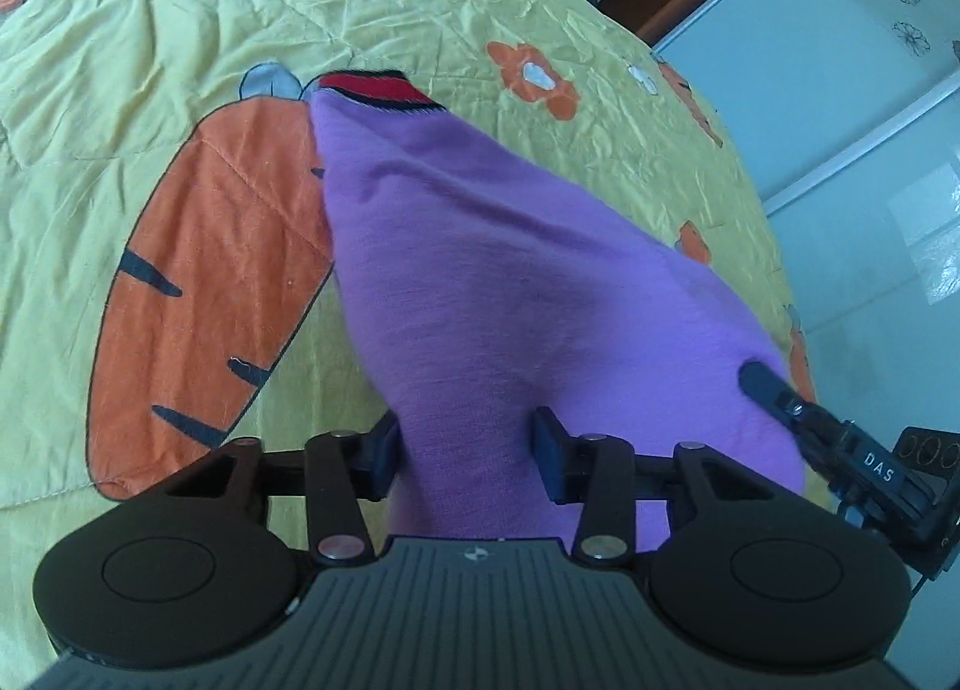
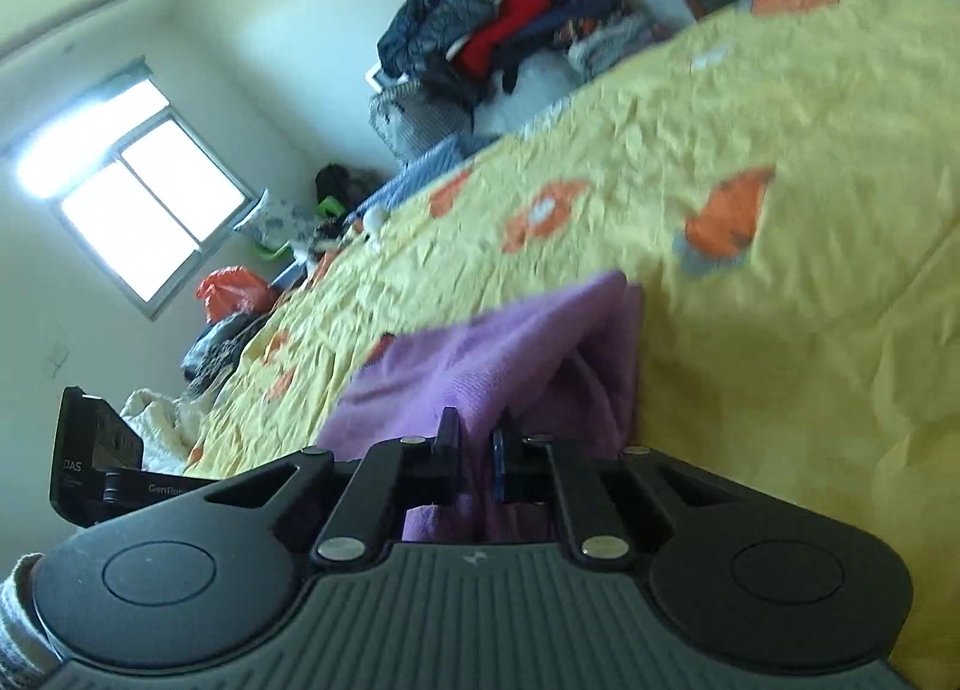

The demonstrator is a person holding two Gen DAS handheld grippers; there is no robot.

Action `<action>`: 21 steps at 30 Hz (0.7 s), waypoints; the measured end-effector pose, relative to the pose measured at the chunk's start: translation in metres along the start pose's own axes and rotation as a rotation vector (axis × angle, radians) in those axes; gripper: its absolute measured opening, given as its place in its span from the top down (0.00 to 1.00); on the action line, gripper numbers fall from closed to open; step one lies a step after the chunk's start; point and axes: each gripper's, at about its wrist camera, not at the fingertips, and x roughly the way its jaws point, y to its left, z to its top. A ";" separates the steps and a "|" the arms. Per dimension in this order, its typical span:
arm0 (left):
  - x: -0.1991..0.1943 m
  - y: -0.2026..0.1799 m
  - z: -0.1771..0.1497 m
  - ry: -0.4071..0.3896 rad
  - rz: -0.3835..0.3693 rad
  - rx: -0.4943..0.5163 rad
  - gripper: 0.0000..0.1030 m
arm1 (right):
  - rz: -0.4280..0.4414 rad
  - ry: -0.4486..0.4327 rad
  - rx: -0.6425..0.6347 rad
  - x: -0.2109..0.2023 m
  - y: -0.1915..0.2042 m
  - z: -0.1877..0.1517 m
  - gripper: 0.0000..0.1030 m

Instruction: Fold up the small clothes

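A small purple garment (image 1: 480,294) with a red and black striped cuff (image 1: 378,87) hangs over the yellow quilt. My left gripper (image 1: 465,459) stands wide open with the purple cloth lying between its fingers, not pinched. My right gripper (image 2: 480,447) is shut on a bunched edge of the same purple garment (image 2: 498,354) and holds it up off the quilt. The right gripper's fingertip (image 1: 762,384) and body show at the garment's right edge in the left wrist view.
The bed is covered by a yellow quilt (image 1: 180,30) with a large orange carrot print (image 1: 204,282) and orange flowers. A pile of clothes (image 2: 492,24) lies at the bed's far end. A window (image 2: 138,210) and bags (image 2: 231,288) are beyond it. A white wardrobe (image 1: 870,120) stands beside the bed.
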 end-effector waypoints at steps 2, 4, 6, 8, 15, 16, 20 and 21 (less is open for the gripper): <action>-0.003 -0.004 -0.002 0.004 0.004 0.013 0.26 | -0.022 -0.023 -0.012 -0.007 -0.002 0.004 0.92; -0.004 -0.011 -0.011 -0.001 0.037 0.062 0.22 | -0.062 0.006 -0.024 -0.003 -0.011 0.005 0.91; 0.001 -0.017 -0.021 0.016 0.055 0.122 0.28 | -0.050 0.066 0.025 0.006 -0.028 0.000 0.87; 0.002 -0.019 -0.033 0.028 0.056 0.137 0.36 | -0.084 0.090 0.015 0.008 -0.030 -0.004 0.75; -0.014 -0.013 -0.075 0.086 -0.031 0.098 0.16 | -0.070 0.045 -0.069 -0.057 -0.010 -0.028 0.67; -0.015 -0.015 -0.079 0.082 -0.038 0.104 0.16 | -0.073 0.040 -0.089 -0.064 -0.007 -0.036 0.67; -0.015 -0.016 -0.091 0.070 -0.077 0.138 0.32 | -0.153 0.109 -0.188 -0.061 -0.001 -0.065 0.92; -0.016 -0.015 -0.092 0.074 -0.065 0.160 0.48 | -0.195 0.115 -0.203 -0.059 -0.002 -0.070 0.92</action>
